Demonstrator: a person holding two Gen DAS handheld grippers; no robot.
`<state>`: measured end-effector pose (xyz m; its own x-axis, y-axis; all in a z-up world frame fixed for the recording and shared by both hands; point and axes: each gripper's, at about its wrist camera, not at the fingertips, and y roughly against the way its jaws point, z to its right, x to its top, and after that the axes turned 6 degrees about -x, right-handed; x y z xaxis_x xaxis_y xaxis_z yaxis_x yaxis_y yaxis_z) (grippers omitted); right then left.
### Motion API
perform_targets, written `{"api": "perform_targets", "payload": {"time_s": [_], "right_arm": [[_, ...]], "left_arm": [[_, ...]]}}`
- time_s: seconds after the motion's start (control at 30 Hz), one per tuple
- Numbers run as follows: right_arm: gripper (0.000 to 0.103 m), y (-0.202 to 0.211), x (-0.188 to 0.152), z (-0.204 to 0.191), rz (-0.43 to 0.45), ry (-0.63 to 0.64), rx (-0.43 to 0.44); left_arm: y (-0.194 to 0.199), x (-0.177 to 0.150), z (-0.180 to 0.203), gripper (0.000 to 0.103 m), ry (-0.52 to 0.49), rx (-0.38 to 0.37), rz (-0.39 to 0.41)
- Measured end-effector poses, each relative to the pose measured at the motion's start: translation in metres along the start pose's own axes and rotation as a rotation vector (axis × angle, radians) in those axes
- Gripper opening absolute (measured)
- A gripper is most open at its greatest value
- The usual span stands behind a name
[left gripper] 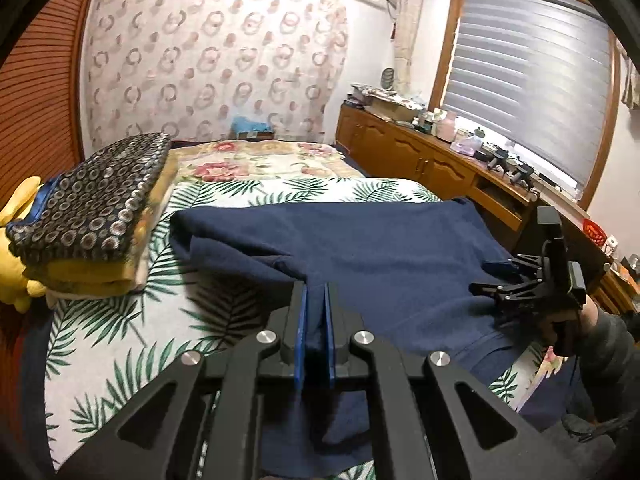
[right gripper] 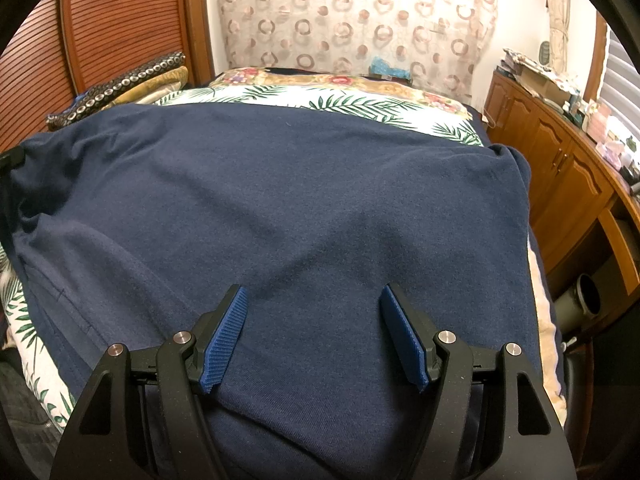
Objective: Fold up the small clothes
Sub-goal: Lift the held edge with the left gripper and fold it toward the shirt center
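Left gripper (left gripper: pixel 315 292): pinched tight on a bunched edge of the navy garment (left gripper: pixel 380 248), cloth caught between the blue pads (left gripper: pixel 301 332) and hanging below them.
Right gripper (right gripper: pixel 312 300): spread wide, nothing between the pads, poised just over the near part of the same garment (right gripper: pixel 280 200); also visible from the left wrist view (left gripper: pixel 516 276), gripped by a hand (left gripper: pixel 588 316) in a dark sleeve.
Garment: spread mostly flat on the leaf-print bedspread (left gripper: pixel 120 344), covering the near end of the bed, a few shallow creases across the middle, left edge lifted.
Done so far: apparently one edge gathered for a first fold; no finished fold visible on this piece.
Left to do: judged most of it, carrying the edge across, further folds, smoothing.
Nearby: stack of folded cloth (left gripper: pixel 92 216) at the left of the bed, possibly earlier finished work; cannot tell.
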<state>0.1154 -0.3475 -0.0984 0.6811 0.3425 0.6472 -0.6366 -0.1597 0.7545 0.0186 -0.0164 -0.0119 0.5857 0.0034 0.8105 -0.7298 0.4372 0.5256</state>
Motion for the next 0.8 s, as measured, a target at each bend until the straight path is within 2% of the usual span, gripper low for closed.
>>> {"api": "perform_targets", "payload": {"time_s": [0.43, 0.77, 0.8], "right_arm": [[0.071, 0.001, 0.0, 0.003, 0.01, -0.012, 0.0], [0.071, 0.045, -0.008, 0.04, 0.118, -0.134, -0.007], [0.071, 0.05, -0.009, 0.043, 0.126, -0.14, -0.012]], "left_arm": [[-0.02, 0.036, 0.053, 0.004, -0.1, -0.094, 0.024], [-0.04, 0.065, 0.1, 0.004, -0.174, -0.174, 0.016], [-0.042, 0.069, 0.106, 0.0, -0.181, -0.187, 0.018]]}}
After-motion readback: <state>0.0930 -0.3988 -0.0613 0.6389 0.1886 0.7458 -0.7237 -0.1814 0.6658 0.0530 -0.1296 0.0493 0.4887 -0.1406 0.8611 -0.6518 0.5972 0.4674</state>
